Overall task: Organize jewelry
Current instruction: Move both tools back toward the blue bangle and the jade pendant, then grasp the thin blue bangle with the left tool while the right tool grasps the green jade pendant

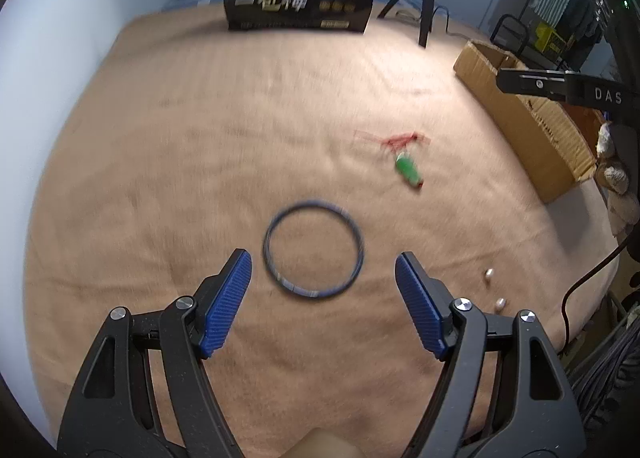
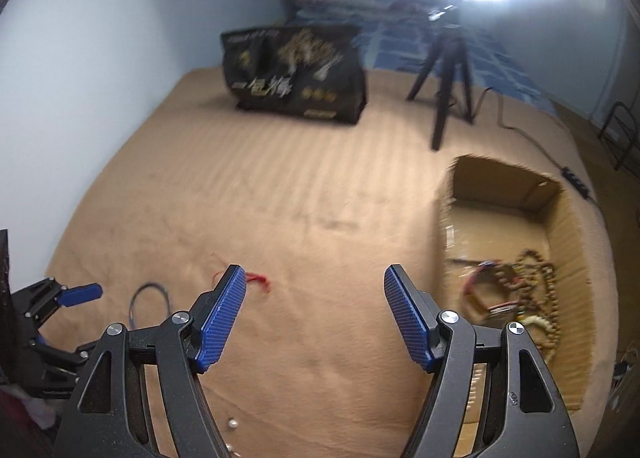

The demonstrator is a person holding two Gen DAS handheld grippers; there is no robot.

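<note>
Over on the left, the left gripper (image 1: 323, 264) hangs above the tan blanket (image 1: 200, 161) with its jaws spread wide and nothing between the pads, the blue bangle (image 1: 313, 249) lying flat on the cloth just beyond the tips. Moving right, a green pendant on a red cord (image 1: 408, 170) lies apart from the bangle, two small pearls (image 1: 494, 289) nearer the edge. The right gripper (image 2: 315, 285) also stands apart and empty, and the cardboard box (image 2: 568, 258) beside it holds a tangle of beaded necklaces (image 2: 520, 290).
</note>
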